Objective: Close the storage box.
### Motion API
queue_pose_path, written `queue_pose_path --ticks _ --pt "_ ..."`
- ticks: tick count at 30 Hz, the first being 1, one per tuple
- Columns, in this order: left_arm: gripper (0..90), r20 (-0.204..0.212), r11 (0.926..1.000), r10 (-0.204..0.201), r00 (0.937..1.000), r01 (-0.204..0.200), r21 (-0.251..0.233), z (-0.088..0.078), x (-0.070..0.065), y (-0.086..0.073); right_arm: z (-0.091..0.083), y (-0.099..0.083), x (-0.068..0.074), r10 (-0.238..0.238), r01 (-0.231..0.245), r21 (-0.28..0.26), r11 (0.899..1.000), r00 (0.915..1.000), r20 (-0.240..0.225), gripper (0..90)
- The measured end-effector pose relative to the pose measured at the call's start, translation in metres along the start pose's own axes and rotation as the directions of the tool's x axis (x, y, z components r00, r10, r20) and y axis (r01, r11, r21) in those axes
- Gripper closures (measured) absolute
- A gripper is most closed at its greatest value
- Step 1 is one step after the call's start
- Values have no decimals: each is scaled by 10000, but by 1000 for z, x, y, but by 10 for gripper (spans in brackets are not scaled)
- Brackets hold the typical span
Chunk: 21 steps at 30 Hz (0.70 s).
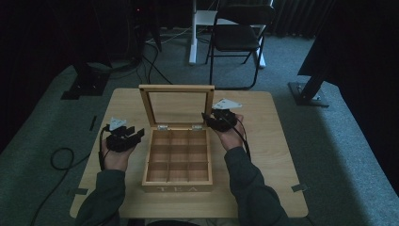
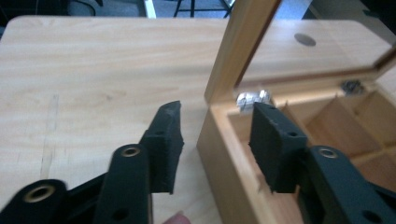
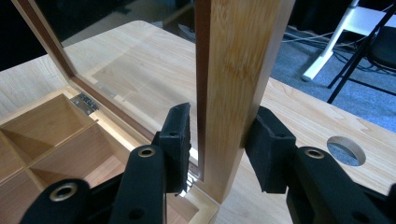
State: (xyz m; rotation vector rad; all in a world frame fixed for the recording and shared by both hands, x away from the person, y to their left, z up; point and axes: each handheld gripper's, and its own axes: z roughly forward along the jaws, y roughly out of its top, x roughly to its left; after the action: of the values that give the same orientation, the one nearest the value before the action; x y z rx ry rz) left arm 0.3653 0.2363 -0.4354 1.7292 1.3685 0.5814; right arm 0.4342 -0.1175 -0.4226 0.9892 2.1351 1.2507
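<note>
A wooden tea box [image 1: 176, 189] with several empty compartments stands mid-table, its glass-paned lid [image 1: 176, 87] raised upright at the back. My right gripper [image 1: 207, 118] is at the lid's right edge. In the right gripper view its jaws [image 3: 222, 113] straddle the lid's upright side frame [image 3: 238, 70] and both pads lie against it. My left gripper [image 1: 134, 134] hovers by the box's left back corner. In the left gripper view it [image 2: 215, 108] stands open, one pad over the table, the other over the box's wall [image 2: 229, 158] near a metal hinge [image 2: 252, 99].
The wooden table [image 1: 263, 141] has a round hole [image 3: 345, 150] near its far right corner. Behind it on grey carpet stand a folding chair [image 1: 237, 33] and dark stand bases [image 1: 306, 94]. A black cable [image 1: 61, 157] loops on the floor at left.
</note>
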Motion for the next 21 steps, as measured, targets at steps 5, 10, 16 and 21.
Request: queue_pose_path --ticks 5,10,16,21 --pt "626 93 9997 217 9997 -216 -96 2 -6 15 -5 -4 4 -35 35 -99 9999 10000 -3 597" --pt "638 176 9994 321 9993 -318 -159 4 -12 24 -8 -7 9 -190 191 -161 9997 9998 24 584" --pt "715 207 9987 379 9991 -372 -351 1 -16 27 -10 -9 11 -196 196 -180 9996 9998 6 579" --pt "747 258 9980 536 9982 -527 -345 -2 -18 28 -13 -11 12 -179 179 -235 9996 9998 -29 577"
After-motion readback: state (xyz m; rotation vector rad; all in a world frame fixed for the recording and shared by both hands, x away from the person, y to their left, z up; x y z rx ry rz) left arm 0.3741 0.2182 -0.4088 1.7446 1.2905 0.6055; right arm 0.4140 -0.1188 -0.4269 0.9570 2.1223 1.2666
